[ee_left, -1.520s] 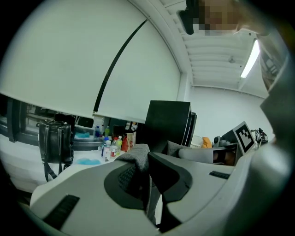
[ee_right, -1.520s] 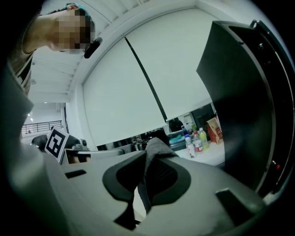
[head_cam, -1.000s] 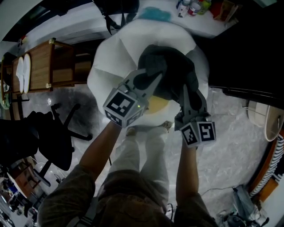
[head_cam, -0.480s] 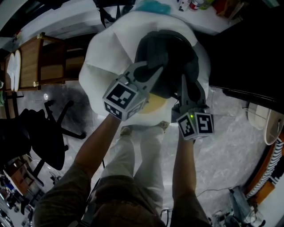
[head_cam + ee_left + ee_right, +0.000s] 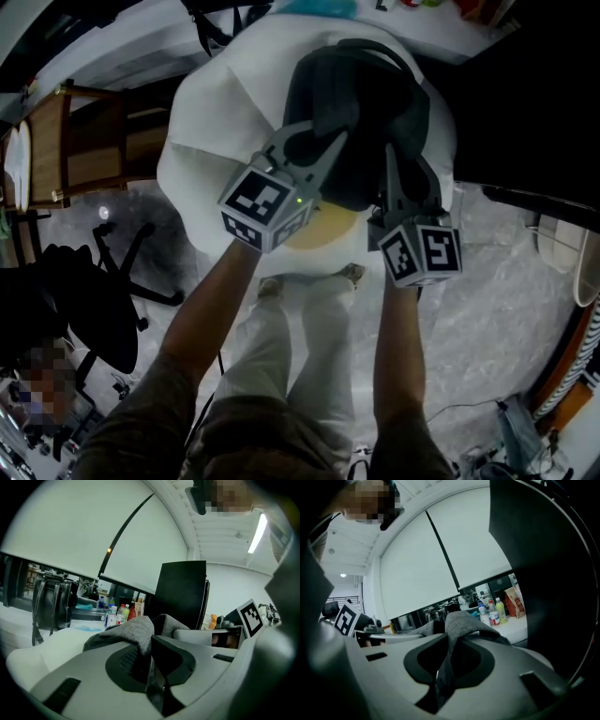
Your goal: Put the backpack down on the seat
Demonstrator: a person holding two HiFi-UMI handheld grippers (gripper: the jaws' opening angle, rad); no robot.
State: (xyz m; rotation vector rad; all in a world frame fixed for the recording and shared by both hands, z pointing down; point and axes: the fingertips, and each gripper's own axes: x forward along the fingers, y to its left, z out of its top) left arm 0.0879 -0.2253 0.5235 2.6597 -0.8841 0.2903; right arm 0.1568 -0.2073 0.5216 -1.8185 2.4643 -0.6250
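My left tool (image 5: 317, 155) is pinched on a fold of the grey backpack (image 5: 361, 103), with the cloth bunched up between its jaws. My right tool (image 5: 401, 178) is likewise pressed onto a fold of the same cloth. The backpack hangs just ahead of both tools, above the white seat (image 5: 211, 122), which spreads out below and beyond them. Whether its bottom touches the seat I cannot tell. Past the left tool, bottles (image 5: 117, 615) stand on a surface (image 5: 91, 617), with a black bag (image 5: 51, 604) off to its left
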